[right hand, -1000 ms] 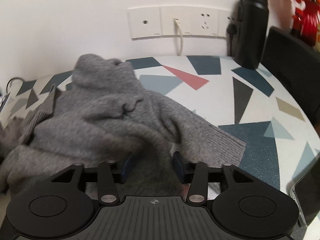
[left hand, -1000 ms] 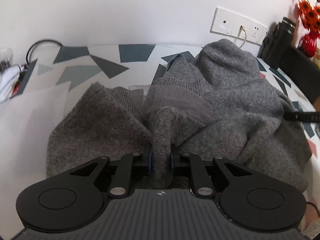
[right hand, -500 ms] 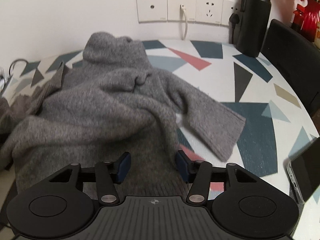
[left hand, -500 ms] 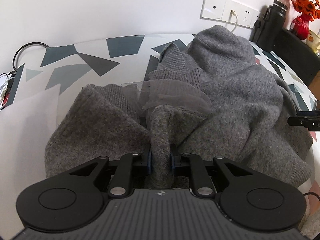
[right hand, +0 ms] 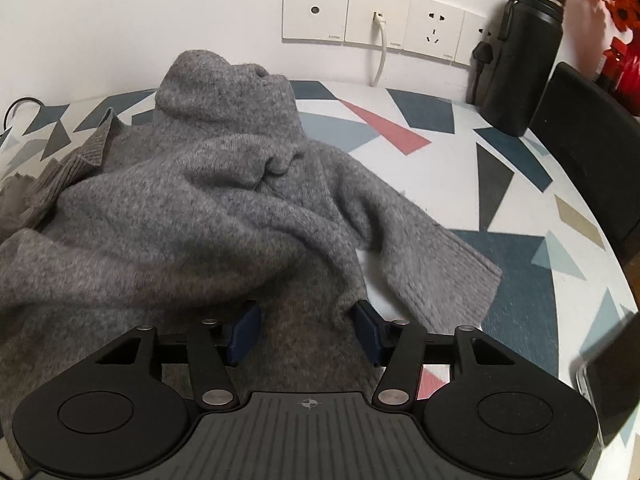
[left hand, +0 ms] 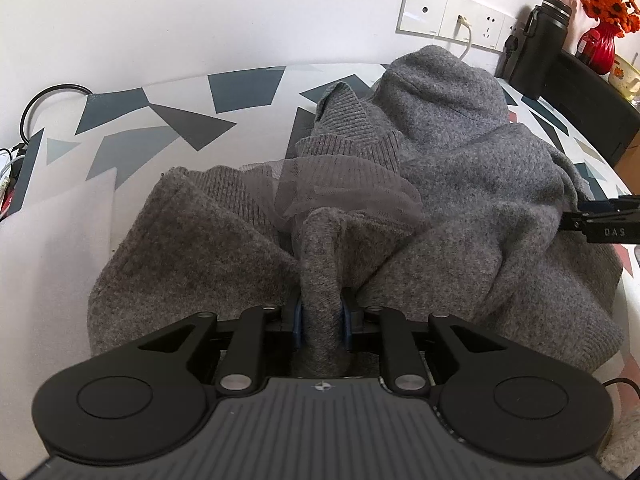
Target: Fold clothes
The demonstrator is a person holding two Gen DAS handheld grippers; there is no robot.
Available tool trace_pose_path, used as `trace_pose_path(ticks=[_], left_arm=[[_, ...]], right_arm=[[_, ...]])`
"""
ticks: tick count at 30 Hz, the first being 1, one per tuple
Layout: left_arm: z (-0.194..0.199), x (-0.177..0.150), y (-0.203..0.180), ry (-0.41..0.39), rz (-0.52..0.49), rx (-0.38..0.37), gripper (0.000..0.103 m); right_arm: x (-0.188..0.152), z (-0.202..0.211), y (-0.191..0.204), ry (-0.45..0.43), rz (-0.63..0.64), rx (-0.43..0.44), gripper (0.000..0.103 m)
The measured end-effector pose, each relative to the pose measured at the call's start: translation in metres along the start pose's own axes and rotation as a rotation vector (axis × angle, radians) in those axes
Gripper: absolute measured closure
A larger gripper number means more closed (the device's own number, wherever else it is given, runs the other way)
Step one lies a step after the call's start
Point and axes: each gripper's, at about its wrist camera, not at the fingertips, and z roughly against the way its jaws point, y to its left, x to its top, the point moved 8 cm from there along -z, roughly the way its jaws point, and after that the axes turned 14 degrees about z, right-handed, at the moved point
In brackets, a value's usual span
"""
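The grey sweater (left hand: 460, 184) lies crumpled on the patterned surface (right hand: 500, 184), thick, soft and floppy, best taken by its near hem, where the left gripper (left hand: 320, 320) pinches a raised fold while the right gripper (right hand: 306, 334) holds its fingers spread over the cloth.

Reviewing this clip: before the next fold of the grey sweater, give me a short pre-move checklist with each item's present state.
1. Left claw grips fabric: ok, shut on a pinched ridge of the grey sweater.
2. Right claw grips fabric: not ok, its pads stand wide apart with knit lying loose between them.
3. Sweater lies flat: not ok, bunched, collar humped up.
4. Sleeve is laid out: ok, it lies on the tabletop to the right.
5. Black bottle stands apart from the cloth: ok, upright by the wall.
6. Mesh lining tucked in: not ok, exposed.
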Motion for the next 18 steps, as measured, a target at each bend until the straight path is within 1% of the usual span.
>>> trace_pose_path(ticks=[3, 4, 8, 15, 18], left_arm=[[0.000, 0.000, -0.001, -0.001, -0.002, 0.002, 0.083], [-0.001, 0.000, -0.001, -0.002, -0.004, 0.004, 0.083], [-0.001, 0.000, -0.002, -0.006, -0.002, 0.009, 0.083], [0.001, -0.002, -0.002, -0.019, 0.012, 0.019, 0.083], [0.001, -0.002, -0.003, -0.021, 0.014, 0.022, 0.083]], right_arm=[[0.003, -0.009, -0.010, 0.007, -0.065, 0.034, 0.044], [0.005, -0.010, -0.012, 0.011, -0.075, 0.042, 0.044], [0.012, -0.016, -0.011, 0.032, -0.036, 0.060, 0.046], [0.016, -0.019, -0.008, 0.026, -0.037, 0.051, 0.051], [0.019, -0.020, -0.009, 0.028, -0.032, 0.056, 0.051]])
